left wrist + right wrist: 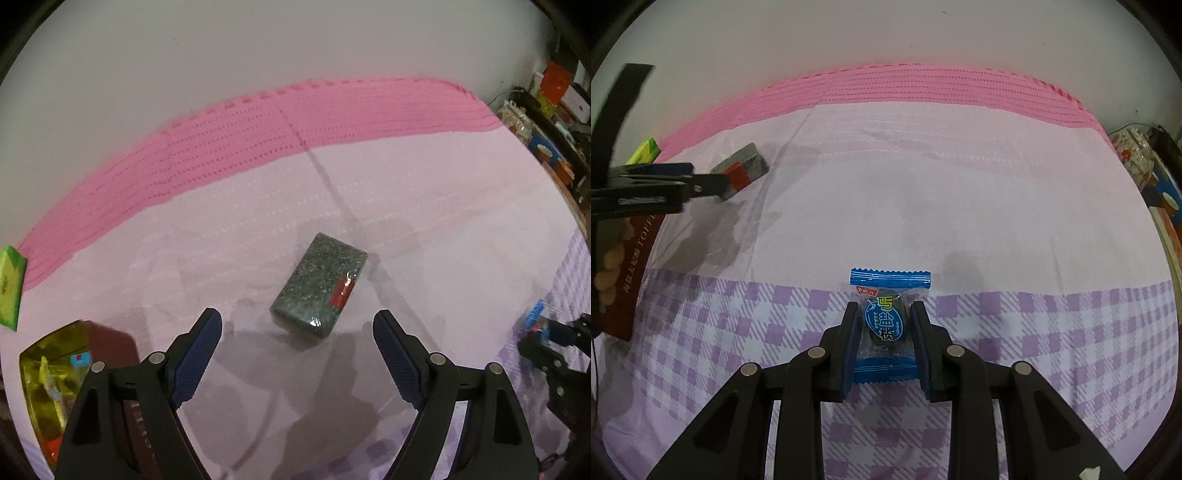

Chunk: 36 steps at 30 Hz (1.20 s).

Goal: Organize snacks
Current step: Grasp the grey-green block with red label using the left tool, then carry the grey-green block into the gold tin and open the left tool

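A dark speckled snack block (319, 284) with a red label lies on the pale pink cloth, just ahead of my left gripper (297, 315). That gripper is open, with nothing between its blue pads (199, 350). The right wrist view shows the same block (742, 173) at the far left, with the left gripper (701, 184) reaching in beside it. My right gripper (884, 306) is shut on a small blue candy packet (886, 325), held flat between both pads over the purple checked cloth. From the left wrist view, the right gripper (546, 339) and its blue packet (535, 314) show at the right edge.
A yellow transparent bag of sweets (48, 373) and a brown toffee box (624, 266) lie at the left. A green box (11, 284) sits by the pink band of cloth (258, 129). A cluttered shelf (546, 122) stands at the far right, and a plain wall rises behind.
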Motion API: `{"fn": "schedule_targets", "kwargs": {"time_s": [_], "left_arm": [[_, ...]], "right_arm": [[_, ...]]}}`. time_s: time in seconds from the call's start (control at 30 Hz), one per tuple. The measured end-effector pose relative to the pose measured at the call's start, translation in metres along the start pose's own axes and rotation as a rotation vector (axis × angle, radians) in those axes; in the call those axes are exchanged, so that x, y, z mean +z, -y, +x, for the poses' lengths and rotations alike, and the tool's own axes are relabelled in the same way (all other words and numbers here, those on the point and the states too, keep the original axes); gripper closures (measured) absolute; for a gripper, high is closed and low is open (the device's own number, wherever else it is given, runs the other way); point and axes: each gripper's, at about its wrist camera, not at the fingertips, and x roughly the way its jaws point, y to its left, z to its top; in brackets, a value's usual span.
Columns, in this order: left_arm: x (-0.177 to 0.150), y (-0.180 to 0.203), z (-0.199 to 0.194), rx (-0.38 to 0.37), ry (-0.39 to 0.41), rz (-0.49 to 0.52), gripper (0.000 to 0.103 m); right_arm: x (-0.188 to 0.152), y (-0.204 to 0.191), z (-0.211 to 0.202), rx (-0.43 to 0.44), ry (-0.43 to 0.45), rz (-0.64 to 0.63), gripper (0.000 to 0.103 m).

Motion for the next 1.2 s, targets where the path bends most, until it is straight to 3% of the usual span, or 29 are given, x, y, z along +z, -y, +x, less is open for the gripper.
{"fn": "schedule_targets", "kwargs": {"time_s": [0.17, 0.33, 0.53, 0.8, 1.2], "left_arm": [[0.008, 0.005, 0.012, 0.001, 0.000, -0.009, 0.033], [0.015, 0.005, 0.016, -0.016, -0.001, -0.026, 0.053], [0.009, 0.015, 0.014, 0.016, 0.010, -0.017, 0.067], [-0.015, 0.020, 0.001, 0.034, 0.000, -0.024, 0.067], [-0.059, 0.020, -0.042, -0.050, 0.006, -0.091, 0.067]], "right_arm": [[0.000, 0.001, 0.001, -0.006, 0.001, -0.010, 0.075], [0.000, -0.001, 0.000, -0.002, 0.000, -0.005, 0.075], [0.001, -0.002, 0.000, -0.008, 0.002, -0.010, 0.075], [-0.001, -0.005, 0.000, -0.020, 0.005, -0.016, 0.075], [-0.002, -0.010, 0.000, -0.045, 0.007, -0.020, 0.075]]}}
